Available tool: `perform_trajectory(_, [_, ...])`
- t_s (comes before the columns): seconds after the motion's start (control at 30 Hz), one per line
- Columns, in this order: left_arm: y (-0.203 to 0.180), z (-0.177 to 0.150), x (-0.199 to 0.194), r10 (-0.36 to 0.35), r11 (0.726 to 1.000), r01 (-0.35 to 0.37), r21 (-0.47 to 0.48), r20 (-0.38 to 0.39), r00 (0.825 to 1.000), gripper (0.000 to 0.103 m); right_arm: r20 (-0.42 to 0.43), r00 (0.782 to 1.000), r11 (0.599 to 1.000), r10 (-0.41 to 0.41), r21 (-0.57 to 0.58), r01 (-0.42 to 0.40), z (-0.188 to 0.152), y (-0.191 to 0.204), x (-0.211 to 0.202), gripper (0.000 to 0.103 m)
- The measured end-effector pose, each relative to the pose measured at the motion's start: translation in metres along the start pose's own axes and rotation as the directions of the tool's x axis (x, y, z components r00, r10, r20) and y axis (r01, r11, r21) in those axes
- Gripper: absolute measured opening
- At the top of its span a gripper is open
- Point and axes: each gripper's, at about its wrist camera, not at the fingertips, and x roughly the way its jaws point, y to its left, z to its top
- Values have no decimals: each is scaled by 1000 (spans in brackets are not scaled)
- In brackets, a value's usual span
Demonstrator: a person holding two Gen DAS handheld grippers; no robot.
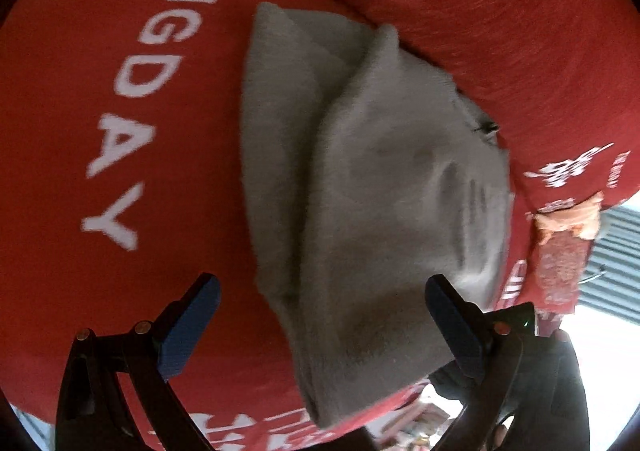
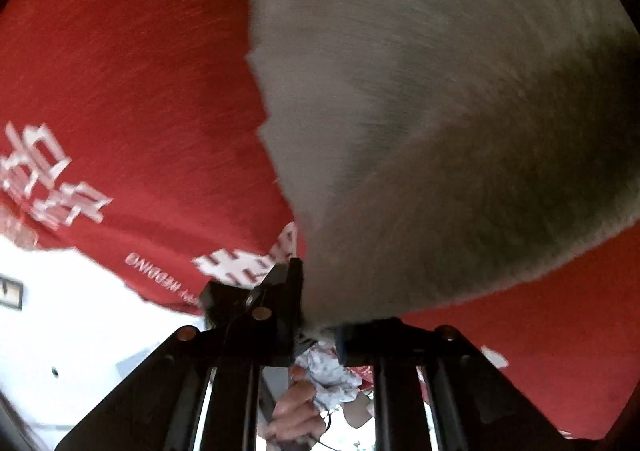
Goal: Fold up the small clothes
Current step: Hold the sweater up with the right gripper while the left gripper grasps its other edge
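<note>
Grey fleecy garment (image 1: 372,187) lies on a red cloth (image 1: 120,291) printed with white lettering reading "BIG DAY"; whether a counter lies beneath the cloth cannot be told. The garment is soft and fuzzy-napped, plain grey, with no print visible. Left wrist view: it is folded over itself, one layer overlapping another along a diagonal ridge from upper right toward lower centre, with a narrower flap showing along its left side. Shallow creases mark the upper layer, and a small dark detail at its right edge is too blurred to identify. Left tongs (image 1: 320,325) are spread wide, blue pads (image 1: 188,331) well apart, one on each side of the garment's near end; the right pad sits at the garment's edge, the left pad is over red cloth. Right wrist view: right tongs (image 2: 316,331) are closed on a gathered corner of the garment (image 2: 440,111), which fans out upward from the grip and fills the upper right of the frame; its lower part is in shadow. Motion blur softens the nap there. A bare hand (image 2: 296,407) is visible below the right tongs.
</note>
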Motion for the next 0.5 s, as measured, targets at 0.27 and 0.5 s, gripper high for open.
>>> perform_trajectory(0.27, [-46, 25, 29, -47, 999, 47, 21, -3, 999, 100, -67, 996, 992, -66, -111, 58, -4, 25, -4, 13])
perform_trajectory(0.5, [-72, 27, 47, 123, 986, -122, 109, -3, 992, 56, -202, 909, 905, -364, -309, 294, -13, 42, -22, 50])
